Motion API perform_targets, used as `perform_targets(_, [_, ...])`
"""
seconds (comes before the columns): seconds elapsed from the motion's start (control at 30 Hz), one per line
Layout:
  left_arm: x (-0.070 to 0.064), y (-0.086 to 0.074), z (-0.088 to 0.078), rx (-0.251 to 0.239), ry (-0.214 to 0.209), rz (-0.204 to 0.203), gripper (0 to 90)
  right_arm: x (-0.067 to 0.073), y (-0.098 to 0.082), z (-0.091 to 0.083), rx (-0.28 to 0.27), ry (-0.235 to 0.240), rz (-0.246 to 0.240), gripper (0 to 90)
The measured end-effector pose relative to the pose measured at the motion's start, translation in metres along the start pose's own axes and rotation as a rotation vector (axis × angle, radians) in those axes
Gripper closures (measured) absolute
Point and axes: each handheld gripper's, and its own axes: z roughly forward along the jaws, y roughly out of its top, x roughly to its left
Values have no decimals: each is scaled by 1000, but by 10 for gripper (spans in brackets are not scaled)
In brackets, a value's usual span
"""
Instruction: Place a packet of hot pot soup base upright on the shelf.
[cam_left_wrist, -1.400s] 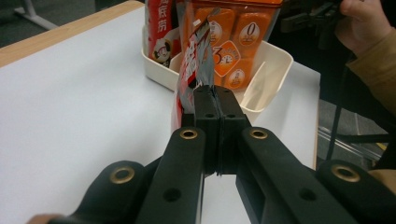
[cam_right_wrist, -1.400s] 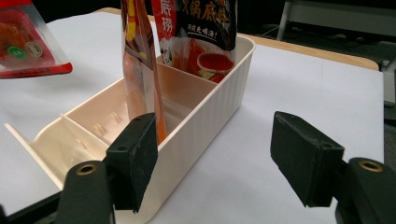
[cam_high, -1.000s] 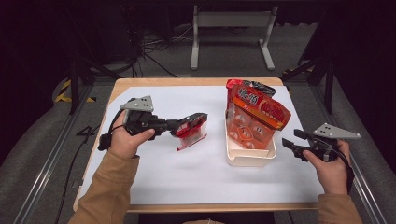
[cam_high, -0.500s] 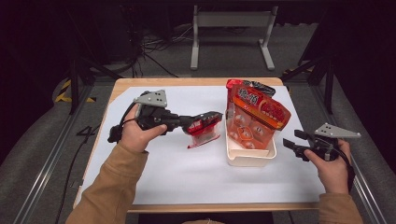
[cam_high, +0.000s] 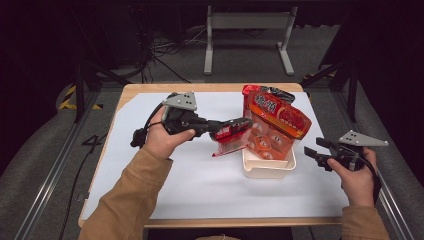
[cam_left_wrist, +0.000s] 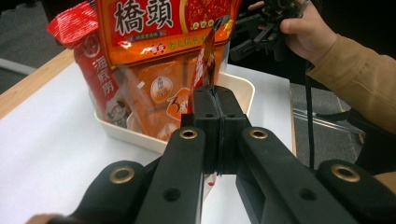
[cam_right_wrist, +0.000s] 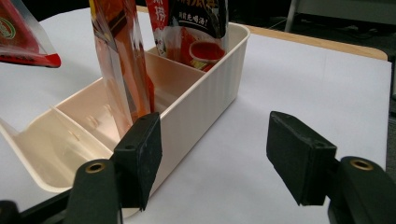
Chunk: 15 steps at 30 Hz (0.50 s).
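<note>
A small red sauce packet (cam_high: 231, 138) hangs edge-on above the table with my left gripper (cam_high: 244, 124) shut on it. In the left gripper view the packet (cam_left_wrist: 206, 58) rises from the closed jaws of my left gripper (cam_left_wrist: 216, 94), just short of the cream divided bin (cam_left_wrist: 240, 91). The bin (cam_high: 267, 169) holds a large orange packet (cam_high: 278, 118) and other packets standing upright. My right gripper (cam_high: 313, 152) is open just right of the bin, with nothing between its jaws. In the right gripper view my right gripper (cam_right_wrist: 219, 142) faces the bin's wall (cam_right_wrist: 205, 98).
In the right gripper view the bin's nearest compartments hold nothing, a clear orange packet (cam_right_wrist: 122, 60) stands in the middle and a dark packet (cam_right_wrist: 196, 28) at the far end. A white sheet (cam_high: 200, 185) covers the wooden table. Rails and stands surround it.
My left gripper has carried the red packet to the right and slightly up, from the table's left-middle to the bin's left side. The right gripper has stayed where it was.
</note>
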Motion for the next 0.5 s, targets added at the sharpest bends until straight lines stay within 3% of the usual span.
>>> perform_targets(0.5, [-8,20,25,1,-37,51,899,-4,-1,1,-4,3,0,364])
